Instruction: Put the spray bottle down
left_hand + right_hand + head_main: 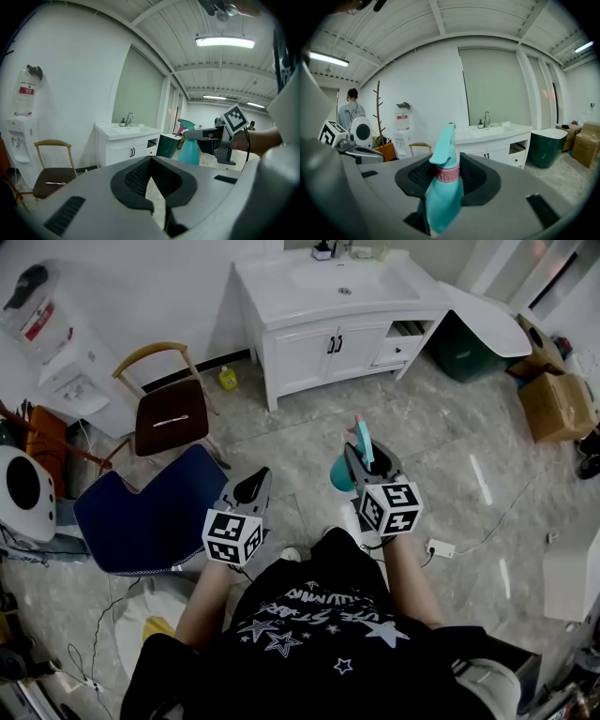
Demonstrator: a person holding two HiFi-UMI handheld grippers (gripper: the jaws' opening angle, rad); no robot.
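Note:
A teal spray bottle [356, 461] with a pink collar is held upright above the floor, my right gripper [367, 468] shut on its body. In the right gripper view the spray bottle [443, 187] stands between the dark pads [480, 180], nozzle pointing up and ahead. My left gripper [253, 487] hangs to the left at about the same height, shut, with nothing in it. In the left gripper view its tips [151, 161] meet, and the spray bottle [190, 149] and right gripper [219, 136] show off to the right.
A white vanity with a sink [337, 306] stands ahead. At the left are a wooden chair [171, 414] and a blue seat [150, 514]. A dark green tub [467, 351] and cardboard boxes [557, 405] sit at the right. A power strip [441, 547] lies on the tiled floor.

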